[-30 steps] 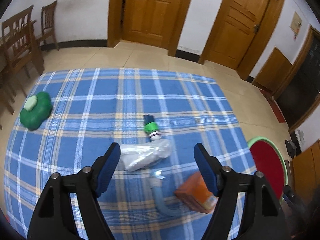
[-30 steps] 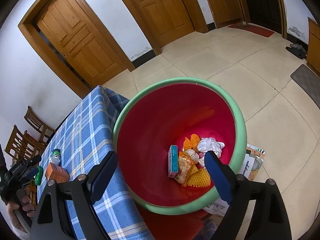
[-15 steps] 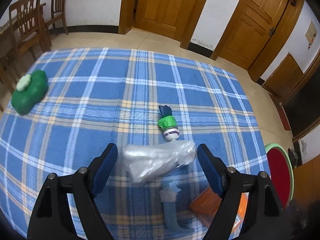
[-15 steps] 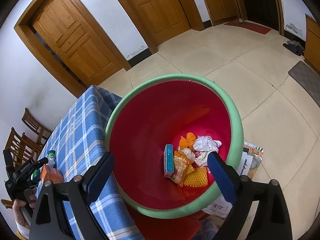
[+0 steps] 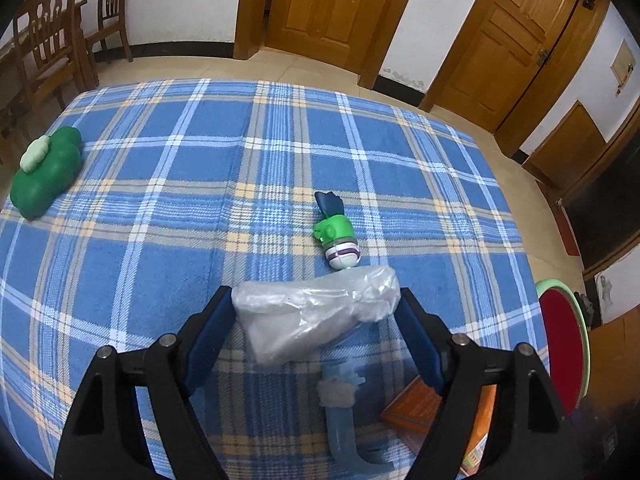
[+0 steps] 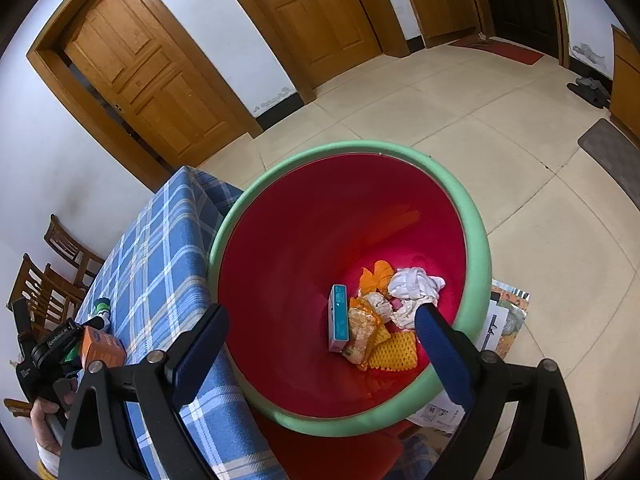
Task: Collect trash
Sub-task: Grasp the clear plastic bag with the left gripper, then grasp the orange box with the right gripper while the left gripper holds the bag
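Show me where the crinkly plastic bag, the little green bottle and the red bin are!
plastic bag (image 5: 316,316), left wrist view, middle of its crumpled body.
green bottle (image 5: 335,236), left wrist view, its green label band.
red bin (image 6: 476,240), right wrist view, the green rim on its right side.

Crinkly glossy plastic bag (image 5: 316,316) on soft woven plaid cloth (image 5: 200,184)

Left view above table (image 5: 280,152), right above bin (image 6: 476,236)

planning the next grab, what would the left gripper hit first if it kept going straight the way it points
Most likely the crumpled clear plastic bag on the plaid cloth; it already lies between the open left gripper fingers.
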